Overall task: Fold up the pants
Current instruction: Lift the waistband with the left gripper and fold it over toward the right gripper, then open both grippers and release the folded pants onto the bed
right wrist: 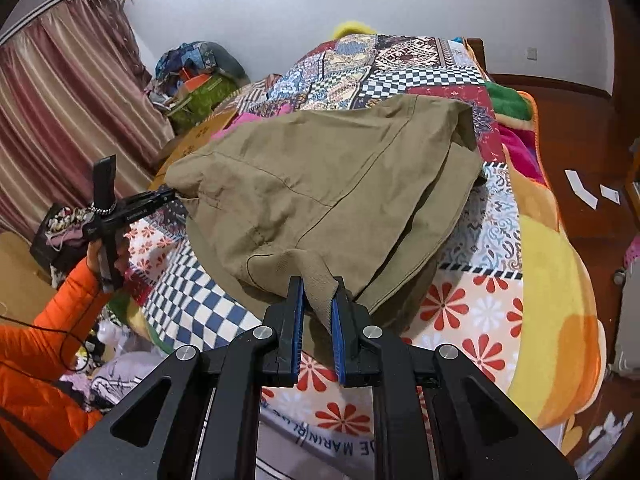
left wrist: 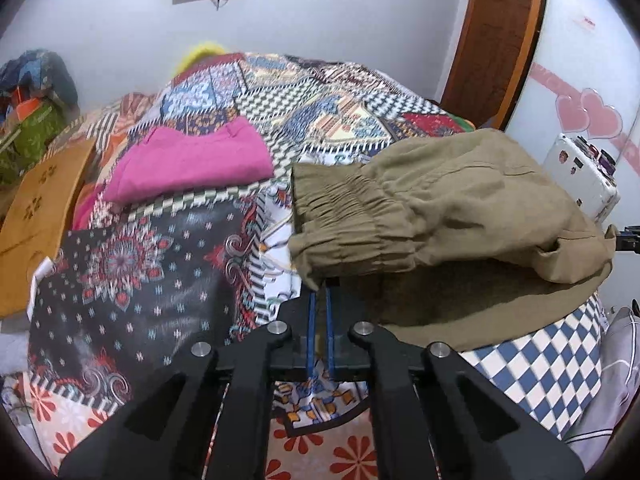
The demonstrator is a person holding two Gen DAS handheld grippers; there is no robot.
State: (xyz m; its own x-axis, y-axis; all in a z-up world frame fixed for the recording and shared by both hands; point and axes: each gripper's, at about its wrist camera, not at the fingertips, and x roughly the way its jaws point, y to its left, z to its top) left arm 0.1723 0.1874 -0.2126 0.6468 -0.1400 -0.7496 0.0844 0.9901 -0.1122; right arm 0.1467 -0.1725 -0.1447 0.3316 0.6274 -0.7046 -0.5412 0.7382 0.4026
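The khaki-olive cotton pants with a gathered elastic waistband [left wrist: 432, 204] lie partly on the patchwork-quilted bed [left wrist: 132, 280], with a doubled layer raised above a flat layer spread on the checked patch near the bed's edge. They are held at two spots so the top layer can be carried over as one sheet, which looks like a fold in the middle of being laid down.

The left gripper [left wrist: 322, 294] has its blue-padded fingers [left wrist: 313, 320] clenched nearly together under the hem of the waistband; a thin edge of fabric seems to be pinched at their tips, though the cloth hides the contact itself. The right gripper [right wrist: 317, 292] is clamped on a narrow bunched tab of khaki cloth, plainly squeezed between its blue pads [right wrist: 298, 320]. Holding both near corners keeps the edge taut and level, so the fold should land straight rather than sagging.

Both tools tilt downward toward the bed. In the right wrist view the person's hand [right wrist: 98, 254], below an orange sleeve [right wrist: 44, 332], grips the left tool's handle upright, with the tool reaching across to the garment's left edge.

A folded magenta garment [left wrist: 192, 164] rests farther up the bed, well apart from the pants, likely already finished.
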